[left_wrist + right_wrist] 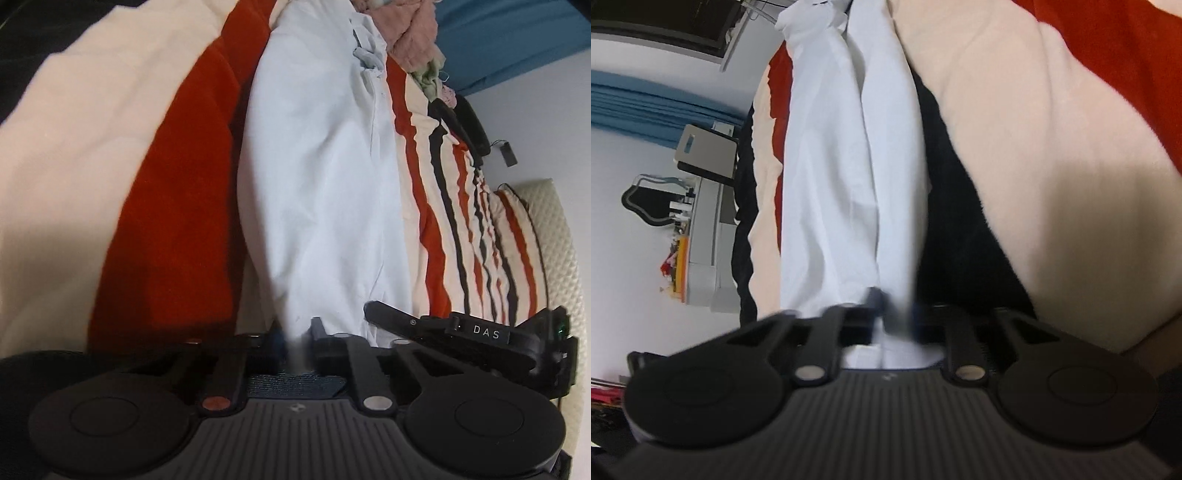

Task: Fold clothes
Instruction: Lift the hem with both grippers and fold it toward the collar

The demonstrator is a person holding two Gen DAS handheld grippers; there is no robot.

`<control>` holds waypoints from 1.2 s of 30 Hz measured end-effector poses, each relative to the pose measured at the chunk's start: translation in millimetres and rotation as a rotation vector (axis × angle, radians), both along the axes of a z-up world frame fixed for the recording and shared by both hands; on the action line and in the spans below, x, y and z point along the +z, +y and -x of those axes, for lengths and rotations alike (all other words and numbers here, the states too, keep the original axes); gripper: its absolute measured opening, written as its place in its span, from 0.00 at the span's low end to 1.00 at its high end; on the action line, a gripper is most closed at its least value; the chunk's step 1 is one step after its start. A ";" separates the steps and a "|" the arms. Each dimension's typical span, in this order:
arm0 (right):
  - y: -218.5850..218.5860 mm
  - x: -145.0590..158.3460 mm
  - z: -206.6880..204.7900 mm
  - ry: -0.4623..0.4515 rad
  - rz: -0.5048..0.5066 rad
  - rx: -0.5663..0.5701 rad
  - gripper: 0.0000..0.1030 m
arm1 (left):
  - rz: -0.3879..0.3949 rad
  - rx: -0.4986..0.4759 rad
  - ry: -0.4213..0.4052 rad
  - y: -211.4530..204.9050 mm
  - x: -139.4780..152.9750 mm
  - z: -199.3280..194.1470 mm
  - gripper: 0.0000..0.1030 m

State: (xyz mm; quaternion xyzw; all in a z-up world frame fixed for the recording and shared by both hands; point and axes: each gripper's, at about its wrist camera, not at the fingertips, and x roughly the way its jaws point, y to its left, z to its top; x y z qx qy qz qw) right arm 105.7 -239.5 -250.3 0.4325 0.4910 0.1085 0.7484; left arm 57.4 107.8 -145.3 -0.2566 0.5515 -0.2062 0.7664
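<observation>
White garment stretches lengthwise straight ahead from both tools, left tool and right tool each clenched on an end, over the striped bed.

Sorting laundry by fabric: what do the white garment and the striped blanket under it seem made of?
White garment: looks like thin woven cotton, matte, with fine creases and a stitched seam. Striped blanket: probably plush fleece, with a fuzzy nap and soft stripe edges. Both grippers are shut on the garment.

Motion blur is smearing the left gripper fingertips where the white garment is entering them. The right gripper fingertips are blurring likewise, with cloth hiding the pads.
</observation>
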 end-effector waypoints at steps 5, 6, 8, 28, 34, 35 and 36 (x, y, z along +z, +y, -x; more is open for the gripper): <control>-11.2 35.5 4.1 -0.107 -0.073 -0.035 0.07 | 0.130 0.052 -0.068 16.0 36.7 7.8 0.07; -14.5 48.1 4.7 -0.141 -0.079 -0.043 0.07 | 0.162 0.061 -0.092 19.2 48.3 8.0 0.07; -21.3 76.4 5.3 -0.212 -0.087 -0.060 0.07 | 0.204 0.078 -0.155 26.5 79.3 7.1 0.07; -35.4 101.8 102.8 -0.261 0.005 -0.023 0.06 | 0.275 0.087 -0.156 12.2 97.7 116.8 0.07; -39.9 88.4 66.7 -0.210 -0.063 -0.084 0.07 | 0.247 0.114 -0.124 2.4 80.9 65.5 0.07; -42.7 88.3 55.4 -0.201 -0.082 -0.098 0.07 | 0.245 0.117 -0.129 -1.8 79.8 49.7 0.07; -45.4 88.3 44.1 -0.193 -0.101 -0.112 0.07 | 0.242 0.120 -0.138 -9.2 80.8 31.5 0.07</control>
